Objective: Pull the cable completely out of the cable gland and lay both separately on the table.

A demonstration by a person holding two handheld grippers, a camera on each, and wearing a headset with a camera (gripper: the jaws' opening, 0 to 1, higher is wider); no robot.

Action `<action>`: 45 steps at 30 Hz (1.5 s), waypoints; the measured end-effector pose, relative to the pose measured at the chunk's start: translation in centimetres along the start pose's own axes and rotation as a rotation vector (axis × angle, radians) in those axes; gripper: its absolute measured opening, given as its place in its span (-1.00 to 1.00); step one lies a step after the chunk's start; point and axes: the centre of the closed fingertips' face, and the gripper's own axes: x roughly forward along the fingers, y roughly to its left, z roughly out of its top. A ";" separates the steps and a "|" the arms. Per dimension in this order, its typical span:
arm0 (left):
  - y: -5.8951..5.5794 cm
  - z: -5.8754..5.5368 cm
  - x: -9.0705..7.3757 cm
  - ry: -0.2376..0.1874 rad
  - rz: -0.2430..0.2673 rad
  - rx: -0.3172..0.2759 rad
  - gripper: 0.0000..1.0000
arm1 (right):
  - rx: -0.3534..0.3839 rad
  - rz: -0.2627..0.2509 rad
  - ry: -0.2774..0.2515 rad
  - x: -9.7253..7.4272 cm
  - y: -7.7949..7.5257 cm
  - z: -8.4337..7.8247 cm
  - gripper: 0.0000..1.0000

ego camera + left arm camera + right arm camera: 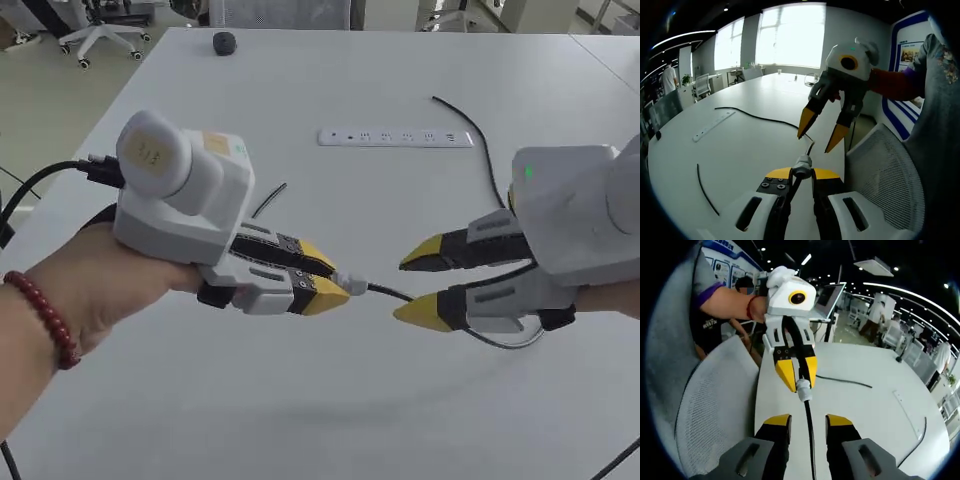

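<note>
The white cable gland (pixel 352 285) is pinched between the yellow tips of my left gripper (pixel 338 283), which is shut on it. Its black cable (pixel 388 292) runs right from the gland and loops under the right gripper. My right gripper (pixel 403 290) faces the left one, open, with the cable passing between its jaws untouched. In the left gripper view the gland (pixel 801 167) sits at the left gripper (pixel 802 174), and the right gripper (pixel 817 138) hangs open ahead. In the right gripper view the cable (pixel 809 435) lies between the spread jaws of the right gripper (pixel 808 421), and the gland (pixel 804 387) is held ahead.
A white power strip (pixel 395 138) lies across the far middle of the white table (pixel 330 420). A long loose black cable (pixel 484 145) curves beside it, and a short black piece (pixel 268 200) lies behind the left gripper. A dark round object (pixel 224 42) sits far back. A mesh chair (pixel 890 170) stands at the table's edge.
</note>
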 end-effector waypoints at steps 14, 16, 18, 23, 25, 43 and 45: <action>-0.6 0.5 -0.1 -0.015 -0.018 0.013 -0.69 | -0.075 0.034 0.043 1.6 0.6 0.3 -0.74; -0.7 0.5 -0.1 -0.014 -0.019 0.015 -0.69 | -0.093 0.038 0.054 1.7 0.7 0.3 -0.81; -0.7 0.5 -0.2 -0.014 -0.021 0.017 -0.69 | -0.099 0.047 0.058 1.8 0.8 0.4 -0.84; -0.9 0.6 -0.2 -0.018 -0.028 0.020 -0.69 | -0.119 0.048 0.075 1.8 0.6 0.3 -0.97; -0.9 0.6 -0.2 -0.017 -0.026 0.020 -0.69 | -0.126 0.053 0.075 1.9 0.7 0.3 -1.00; 0.2 0.2 -1.1 -0.024 0.004 0.027 -0.69 | -0.082 0.010 0.121 0.7 -0.7 -3.0 -1.00; 0.3 0.1 -1.2 -0.021 0.010 0.028 -0.69 | -0.070 0.008 0.135 0.6 -0.9 -3.8 -1.00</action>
